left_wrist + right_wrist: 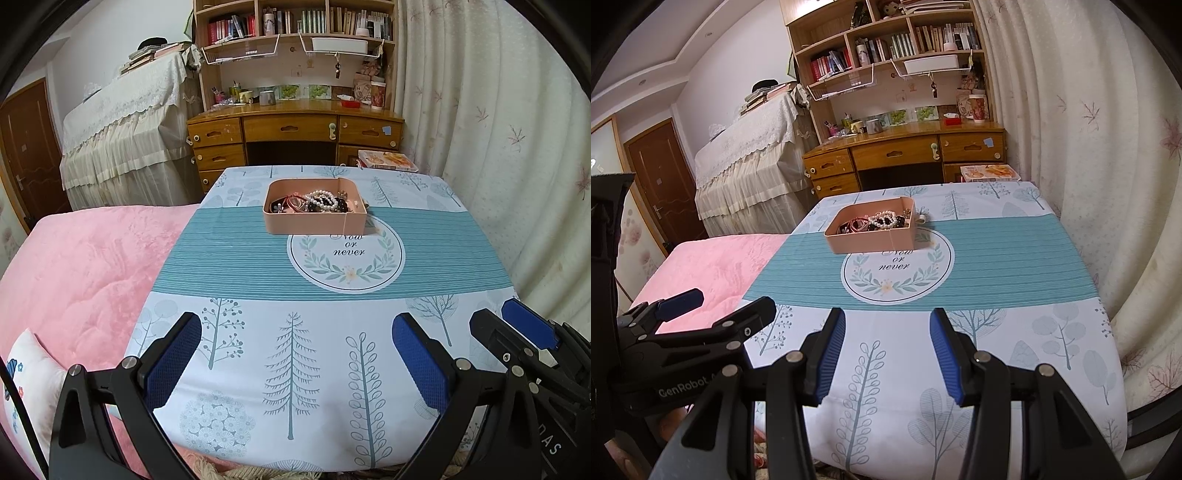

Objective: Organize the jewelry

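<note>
A pink box (314, 221) sits on the far half of the cloth-covered table (258, 332), holding a tangle of jewelry with a pearl bracelet (323, 197) on top. The box also shows in the right wrist view (871, 240), with the pearls (884, 220) inside. My left gripper (295, 350) is open and empty above the table's near edge, far from the box. My right gripper (888, 347) is open and empty, also near the front edge. Each gripper appears beside the other: the right one (517, 328) and the left one (713, 306).
A pink bed (74, 277) lies left of the table with a white pillow (33, 373). A wooden desk (295, 125) with a bookshelf stands behind. Curtains (498, 147) hang along the right. A small item (922, 218) lies by the box's far right corner.
</note>
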### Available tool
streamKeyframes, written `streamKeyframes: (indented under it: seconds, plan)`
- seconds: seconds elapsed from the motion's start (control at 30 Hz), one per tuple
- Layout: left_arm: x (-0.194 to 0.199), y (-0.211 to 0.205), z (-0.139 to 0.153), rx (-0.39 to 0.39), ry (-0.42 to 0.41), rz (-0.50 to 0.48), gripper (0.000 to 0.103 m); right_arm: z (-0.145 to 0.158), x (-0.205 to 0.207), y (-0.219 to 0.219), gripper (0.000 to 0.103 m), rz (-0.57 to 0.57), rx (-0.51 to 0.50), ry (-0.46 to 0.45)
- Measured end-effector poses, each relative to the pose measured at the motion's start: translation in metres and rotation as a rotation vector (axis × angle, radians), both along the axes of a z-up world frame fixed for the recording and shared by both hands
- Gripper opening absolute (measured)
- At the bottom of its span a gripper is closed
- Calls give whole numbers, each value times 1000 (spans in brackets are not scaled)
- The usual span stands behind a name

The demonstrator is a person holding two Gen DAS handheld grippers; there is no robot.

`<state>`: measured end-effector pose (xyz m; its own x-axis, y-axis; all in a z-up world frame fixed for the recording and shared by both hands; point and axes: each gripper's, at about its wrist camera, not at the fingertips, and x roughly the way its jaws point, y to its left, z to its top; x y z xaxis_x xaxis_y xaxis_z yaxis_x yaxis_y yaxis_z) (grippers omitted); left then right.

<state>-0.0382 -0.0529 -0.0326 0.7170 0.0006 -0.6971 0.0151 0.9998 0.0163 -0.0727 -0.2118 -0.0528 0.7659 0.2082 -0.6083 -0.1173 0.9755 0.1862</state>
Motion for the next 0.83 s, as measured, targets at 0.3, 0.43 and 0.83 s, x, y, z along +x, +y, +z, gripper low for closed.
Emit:
streamKeyframes:
  seconds: [0.3,0.43,0.83]
  plan:
    - [2,1,-5,-2,11,0,102,-4,2,3,48,1,5,8]
    - [1,1,-5,-2,13,0,102,-4,3,3,48,1,5,8]
    - [5,2,-12,-8,42,-2,102,-9,3,3,48,1,15,21]
